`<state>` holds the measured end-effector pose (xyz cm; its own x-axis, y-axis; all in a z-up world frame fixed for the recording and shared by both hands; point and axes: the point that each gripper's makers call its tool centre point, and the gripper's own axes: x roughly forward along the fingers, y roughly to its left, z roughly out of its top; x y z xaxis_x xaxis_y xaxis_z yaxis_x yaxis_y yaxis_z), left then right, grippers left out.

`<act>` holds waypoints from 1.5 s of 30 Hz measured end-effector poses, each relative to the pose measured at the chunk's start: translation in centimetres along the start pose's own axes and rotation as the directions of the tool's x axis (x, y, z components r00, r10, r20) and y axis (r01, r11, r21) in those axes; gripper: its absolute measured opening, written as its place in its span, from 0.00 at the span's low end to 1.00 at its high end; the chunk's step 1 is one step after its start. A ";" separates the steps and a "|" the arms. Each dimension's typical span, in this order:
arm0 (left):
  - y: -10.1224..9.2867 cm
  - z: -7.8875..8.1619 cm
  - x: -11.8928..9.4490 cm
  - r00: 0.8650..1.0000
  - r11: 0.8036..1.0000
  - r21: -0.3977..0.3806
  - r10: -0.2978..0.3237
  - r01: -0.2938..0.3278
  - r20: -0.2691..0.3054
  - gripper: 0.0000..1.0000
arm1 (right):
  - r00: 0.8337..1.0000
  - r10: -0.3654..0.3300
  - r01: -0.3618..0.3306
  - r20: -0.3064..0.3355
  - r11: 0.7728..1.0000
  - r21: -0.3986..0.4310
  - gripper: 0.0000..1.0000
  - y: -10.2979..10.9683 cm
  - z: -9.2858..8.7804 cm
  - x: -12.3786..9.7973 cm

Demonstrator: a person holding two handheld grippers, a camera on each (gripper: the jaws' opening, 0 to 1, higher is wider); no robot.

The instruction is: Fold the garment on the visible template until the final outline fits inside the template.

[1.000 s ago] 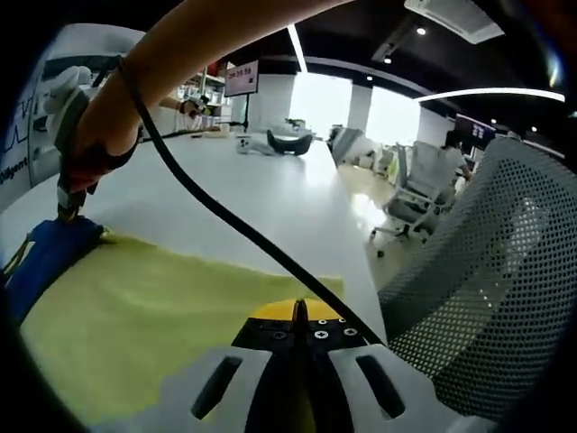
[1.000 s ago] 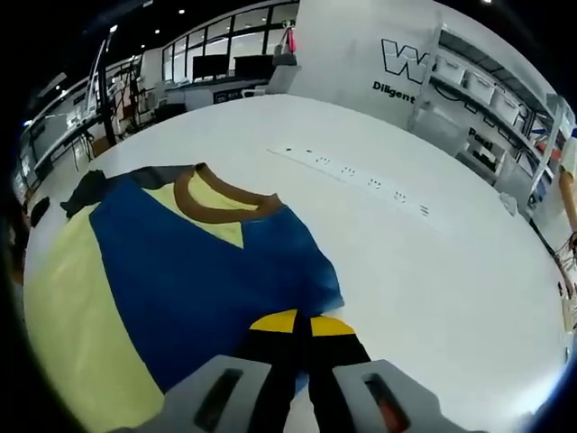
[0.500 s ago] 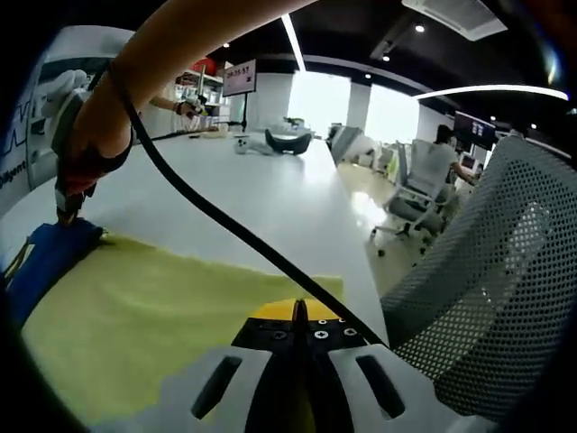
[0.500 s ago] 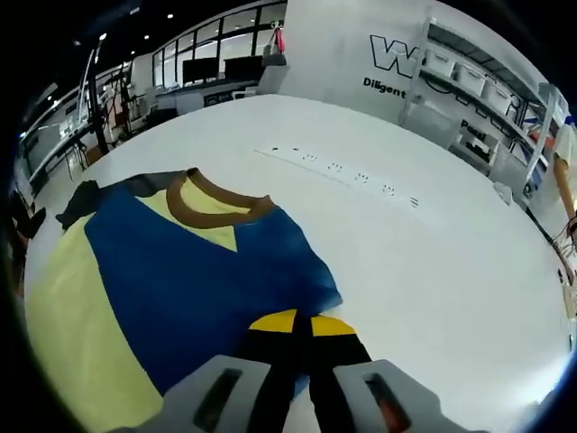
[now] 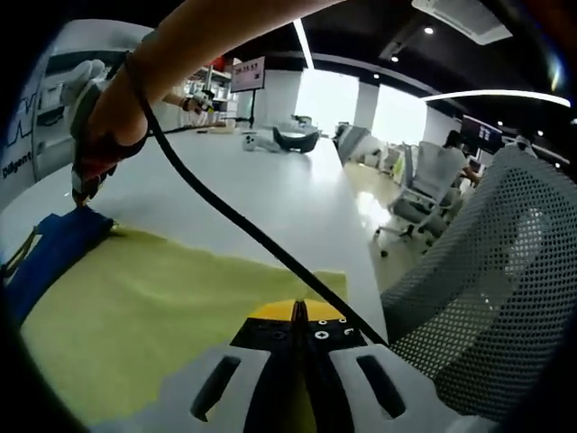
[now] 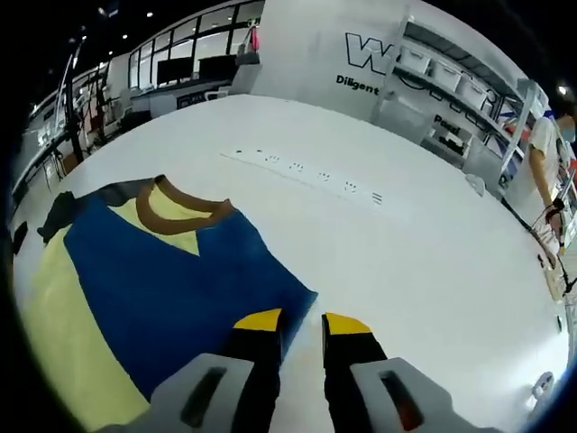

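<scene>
The garment (image 6: pixel 162 280) lies flat on the white table (image 6: pixel 433 271); it is blue in the middle with yellow sides and a brown collar (image 6: pixel 171 212). My right gripper (image 6: pixel 302 323) is open, and the blue corner (image 6: pixel 293 296) rests on the table just ahead of its jaws. In the left gripper view the garment's yellow cloth (image 5: pixel 162 307) runs up to my left gripper (image 5: pixel 297 311), which is shut on its edge. The right gripper (image 5: pixel 88 176), held by a hand, hovers over the blue part (image 5: pixel 50 257) at the far left. A black cable (image 5: pixel 234 225) crosses the cloth.
A grey mesh office chair (image 5: pixel 487 271) stands close to the table's edge on the right. A row of sockets (image 6: pixel 306 170) is set into the tabletop beyond the garment. A dark grey piece (image 6: pixel 59 212) sticks out by the collar. Small items (image 5: pixel 275 142) sit far down the table.
My right gripper has opened and let go of the blue corner, which now lies on the table. The left gripper stays shut on the yellow edge.
</scene>
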<state>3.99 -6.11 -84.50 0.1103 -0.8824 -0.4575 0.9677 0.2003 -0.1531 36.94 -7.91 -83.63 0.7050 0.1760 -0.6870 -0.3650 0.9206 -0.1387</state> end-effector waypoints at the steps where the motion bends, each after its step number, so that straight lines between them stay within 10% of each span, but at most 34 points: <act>1: 0.2 0.2 -0.3 1.000 1.000 -0.009 0.005 -0.005 0.010 0.00 | 1.000 0.003 -0.003 0.004 1.000 0.000 0.10 0.1 0.1 -0.2; 23: 4.2 3.5 -7.2 0.978 0.985 -0.052 0.169 -0.164 0.118 0.02 | 0.984 0.056 -0.071 0.171 0.994 0.080 0.19 3.1 3.4 -4.8; 39: 4.0 -0.3 -11.0 0.988 0.987 0.045 0.154 -0.154 -0.004 0.14 | 0.988 0.073 -0.084 0.134 0.993 0.078 0.24 4.6 1.8 -5.1; 45: 6.7 -1.3 -14.1 0.963 0.963 -0.012 0.269 -0.269 -0.011 0.18 | 0.986 0.077 -0.089 0.146 0.992 0.085 0.24 5.8 1.8 -5.7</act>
<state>8.62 8.16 -80.20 0.3641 -0.7912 -0.4914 0.8996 0.4354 -0.0346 31.91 -2.96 -79.29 0.7560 0.2948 -0.5844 -0.3739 0.9273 -0.0158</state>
